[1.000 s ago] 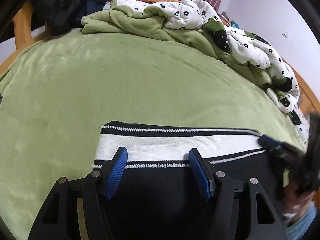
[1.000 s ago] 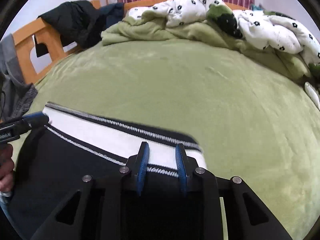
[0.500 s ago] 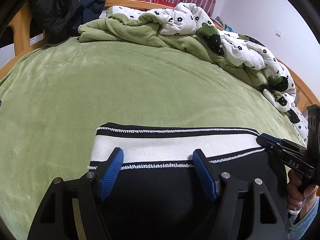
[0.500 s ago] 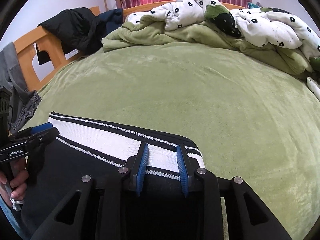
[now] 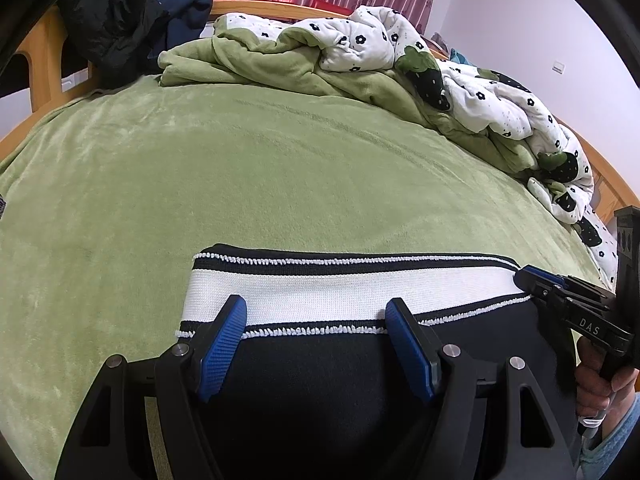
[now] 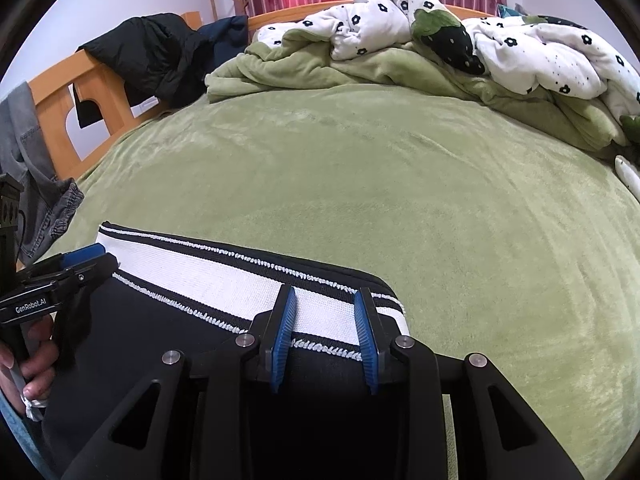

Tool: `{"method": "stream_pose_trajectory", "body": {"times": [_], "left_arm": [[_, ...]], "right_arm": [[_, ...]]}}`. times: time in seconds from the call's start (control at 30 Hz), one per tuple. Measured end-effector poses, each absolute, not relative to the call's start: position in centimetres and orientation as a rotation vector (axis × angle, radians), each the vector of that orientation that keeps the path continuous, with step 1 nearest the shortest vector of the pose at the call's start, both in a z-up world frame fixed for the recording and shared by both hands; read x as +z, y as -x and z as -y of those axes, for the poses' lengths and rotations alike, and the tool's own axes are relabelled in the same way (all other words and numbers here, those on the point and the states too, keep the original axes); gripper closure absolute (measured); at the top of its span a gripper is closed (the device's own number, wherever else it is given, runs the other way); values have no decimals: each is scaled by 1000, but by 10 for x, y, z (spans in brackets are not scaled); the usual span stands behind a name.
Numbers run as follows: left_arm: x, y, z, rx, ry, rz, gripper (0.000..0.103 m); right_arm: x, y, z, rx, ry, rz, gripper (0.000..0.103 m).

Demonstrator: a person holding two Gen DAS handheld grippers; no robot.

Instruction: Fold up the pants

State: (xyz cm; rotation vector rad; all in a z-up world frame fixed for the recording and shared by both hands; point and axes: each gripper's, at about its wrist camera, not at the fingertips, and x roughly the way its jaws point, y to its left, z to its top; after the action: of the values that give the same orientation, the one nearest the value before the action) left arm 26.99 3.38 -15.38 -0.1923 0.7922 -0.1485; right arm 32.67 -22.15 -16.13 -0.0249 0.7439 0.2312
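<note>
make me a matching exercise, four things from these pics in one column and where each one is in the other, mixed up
Things:
1. pants
2. flowered quilt
3. black jacket
4. grey jeans

Places:
A. hung over the wooden bed frame, far left
B. near edge of the bed, under both tools
C. bunched at the far side of the bed
D. draped at the left edge of the bed

Pairs: 1-B, 2-C, 3-A, 4-D

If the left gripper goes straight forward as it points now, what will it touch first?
Most likely the white waistband of the pants, just ahead of the left gripper. Beyond it lies the green bed cover. Depth is hard to judge.
</note>
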Motion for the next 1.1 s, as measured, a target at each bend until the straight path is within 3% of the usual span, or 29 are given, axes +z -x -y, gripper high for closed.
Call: {"method": "stream_pose_trajectory", "body": {"times": [1.1], "left_arm": [[-156, -269, -28, -152, 170, -811, 31]], "right_arm": [[-162, -325, 222, 241, 15, -732, 73]]}}
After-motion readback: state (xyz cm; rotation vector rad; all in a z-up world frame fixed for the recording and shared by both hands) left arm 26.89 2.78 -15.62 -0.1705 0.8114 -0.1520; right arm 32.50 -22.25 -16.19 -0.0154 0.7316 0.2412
